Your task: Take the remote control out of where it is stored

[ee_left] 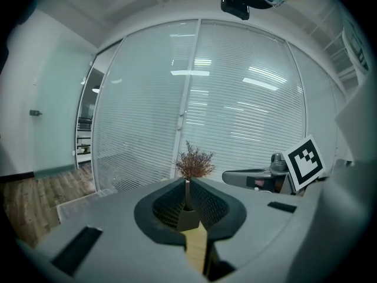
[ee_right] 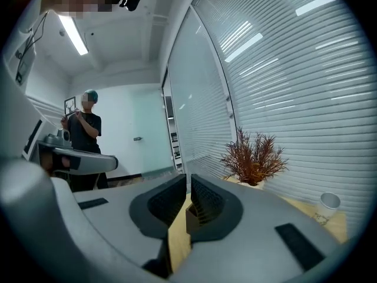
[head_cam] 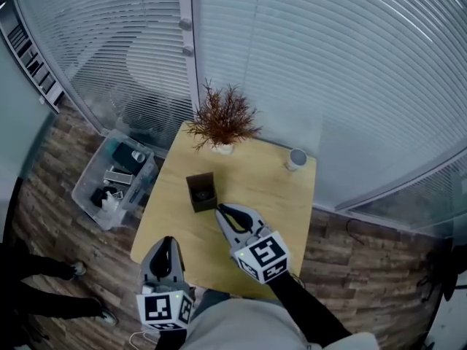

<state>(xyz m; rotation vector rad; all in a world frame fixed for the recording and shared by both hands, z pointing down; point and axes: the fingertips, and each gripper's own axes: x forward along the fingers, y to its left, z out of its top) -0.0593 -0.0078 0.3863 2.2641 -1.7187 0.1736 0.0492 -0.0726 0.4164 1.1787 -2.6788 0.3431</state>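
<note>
Remote control: a dark item inside the small dark brown open-topped box. Only its upper end shows at the box mouth. It seems to stand on end, long axis running down into the box, but which way its face points cannot be told.

Box: stands upright near the middle of the light wooden square table, on the side closer to the person.

Right gripper: grey, marker cube behind. Its jaws are closed together with nothing between them. It points at the box's near corner, with the tip just beside it; contact cannot be told.

Left gripper: grey, marker cube behind. Its jaws are drawn together to a thin slit and empty. It sits over the table's near left edge, apart from the box and aimed toward it.

Dried reddish-brown plant in a small white pot: at the table's far edge, beyond the box.

White round cup: at the table's far right corner.

Clear plastic storage bin: on the wood-pattern floor, left of the table, holding mixed small items.

Glass wall with white slatted blinds: behind the table.

Person in dark clothes: stands in the background of the right gripper view.
</note>
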